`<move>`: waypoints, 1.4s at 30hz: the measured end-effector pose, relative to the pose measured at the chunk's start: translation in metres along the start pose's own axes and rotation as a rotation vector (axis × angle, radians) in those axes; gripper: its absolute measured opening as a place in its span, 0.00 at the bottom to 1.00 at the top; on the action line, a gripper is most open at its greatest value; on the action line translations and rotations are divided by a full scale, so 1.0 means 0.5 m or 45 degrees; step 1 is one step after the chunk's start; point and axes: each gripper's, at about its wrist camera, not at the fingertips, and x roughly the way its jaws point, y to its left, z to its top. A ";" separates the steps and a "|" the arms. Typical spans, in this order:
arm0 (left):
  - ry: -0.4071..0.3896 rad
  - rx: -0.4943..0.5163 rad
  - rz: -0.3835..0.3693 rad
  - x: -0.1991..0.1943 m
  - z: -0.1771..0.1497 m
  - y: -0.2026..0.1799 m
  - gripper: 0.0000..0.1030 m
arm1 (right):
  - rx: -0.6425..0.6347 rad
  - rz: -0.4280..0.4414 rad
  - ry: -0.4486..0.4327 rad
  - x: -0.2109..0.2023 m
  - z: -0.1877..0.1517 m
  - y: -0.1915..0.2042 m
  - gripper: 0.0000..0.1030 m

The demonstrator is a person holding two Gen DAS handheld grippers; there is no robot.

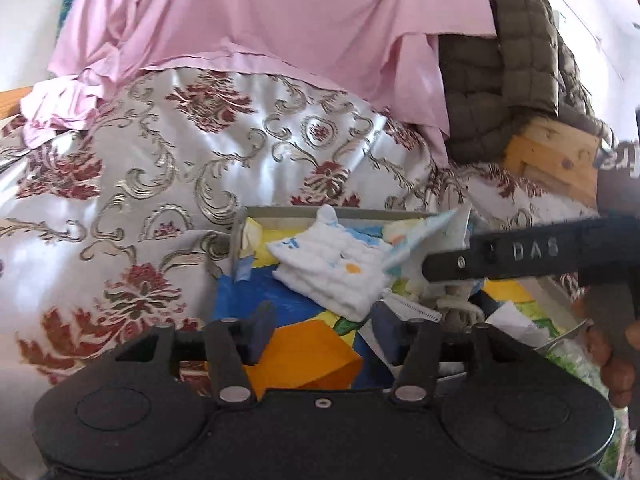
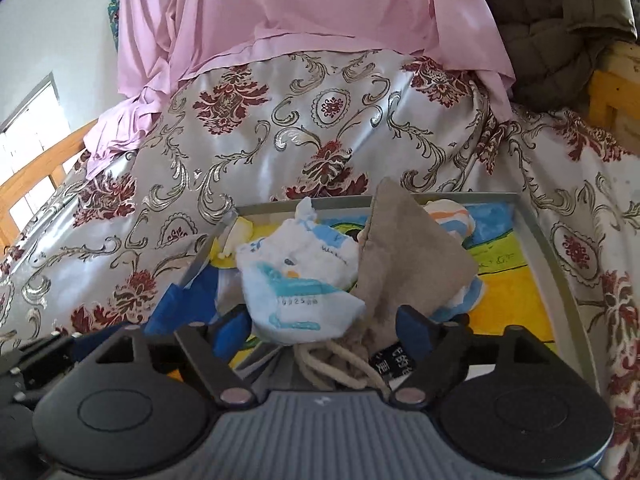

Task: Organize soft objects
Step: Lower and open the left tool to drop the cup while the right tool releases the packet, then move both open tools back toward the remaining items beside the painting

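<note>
A grey tray [image 1: 288, 211] with a colourful picture lining sits on the bed and holds several soft items. In the left wrist view a white quilted cloth [image 1: 332, 268] lies in it, just beyond my left gripper [image 1: 324, 330]. That gripper is open above an orange piece [image 1: 308, 356] and grips nothing. A black bar marked DAS [image 1: 520, 252], part of the right-hand tool, reaches in from the right. In the right wrist view my right gripper [image 2: 324, 328] stands wide open. A white bundle with blue print [image 2: 296, 292] and a beige drawstring pouch [image 2: 408, 252] lie between its fingers, unpinched.
The tray [image 2: 556, 264] rests on a shiny floral bedspread [image 2: 248, 152]. Behind it hang a pink sheet [image 2: 304, 8] and an olive quilted jacket [image 1: 500, 80] over a wooden frame [image 1: 552, 152]. A person's hand [image 1: 616, 360] holds the right tool. A window [image 2: 28, 128] is at left.
</note>
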 end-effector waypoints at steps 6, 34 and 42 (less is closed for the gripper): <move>-0.032 -0.033 0.029 -0.067 0.003 0.000 0.69 | -0.046 -0.024 -0.046 -0.074 0.001 0.003 0.93; -0.227 -0.010 0.107 -0.460 -0.089 -0.107 0.99 | 0.036 -0.155 -0.428 -0.488 -0.258 0.057 1.00; -0.113 0.080 0.141 -0.475 -0.173 -0.108 0.99 | 0.006 -0.189 -0.287 -0.480 -0.348 0.056 1.00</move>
